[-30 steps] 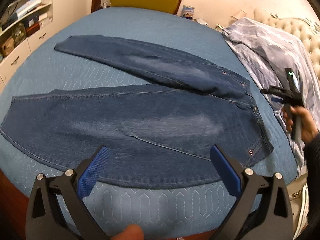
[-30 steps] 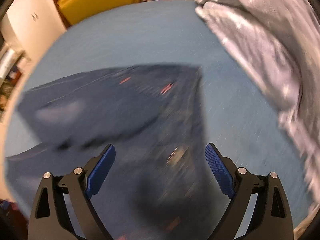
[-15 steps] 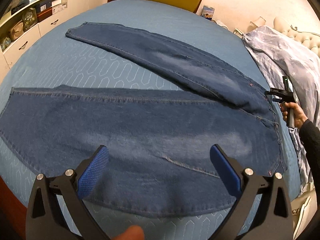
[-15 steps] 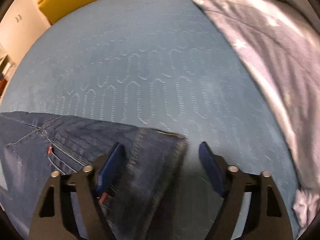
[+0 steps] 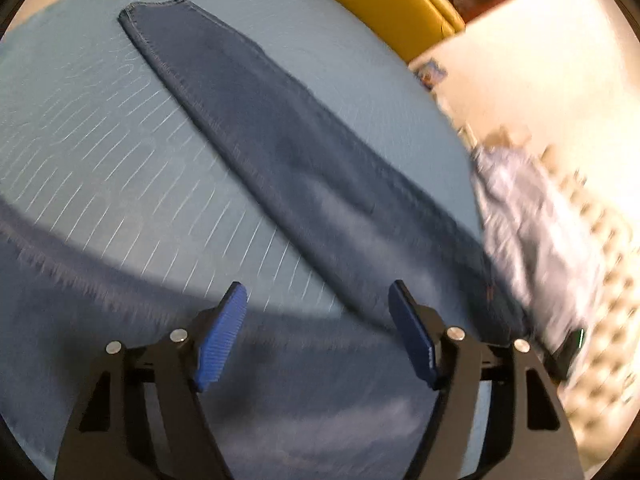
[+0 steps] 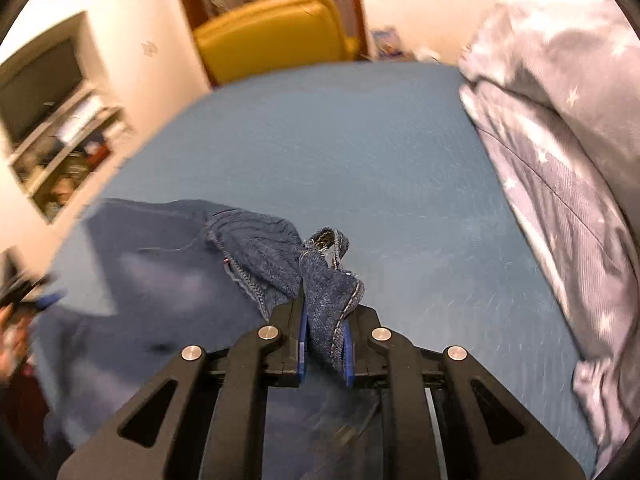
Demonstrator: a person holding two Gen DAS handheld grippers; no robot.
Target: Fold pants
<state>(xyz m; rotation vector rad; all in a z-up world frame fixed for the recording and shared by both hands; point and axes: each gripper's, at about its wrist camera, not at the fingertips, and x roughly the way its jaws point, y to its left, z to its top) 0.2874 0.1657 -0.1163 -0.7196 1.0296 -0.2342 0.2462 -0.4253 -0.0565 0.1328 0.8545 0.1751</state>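
Pants: a pair of dark blue jeans lay spread on the bed, which carried a light blue quilted cover. In the left wrist view, 1 leg ran diagonally from its hem at the upper left down toward the waist at the lower right, and the second leg crossed the lower part of the frame, separated from the first by a wedge of bare cover. The left gripper hovered above the second leg with its fingers spread wide and nothing between them. In the right wrist view, the right gripper had its fingers closed on a bunched edge of the denim, apparently at the waist end, with a small loop of fabric standing up just beyond the tips. A grey star-patterned duvet lay beside the jeans, and a yellow chair stood past the far edge of the bed. Both views were motion-blurred.

Judged step: bringing 1 leg over the other, lengthwise. To do it well, the right gripper should hold the waistband firmly while the left takes the outer seam of the near leg lower down, so that both grips lift and travel together. Keeping the cloth lightly taut between the 2 grips should prevent sagging, and the edges should be aligned before release.
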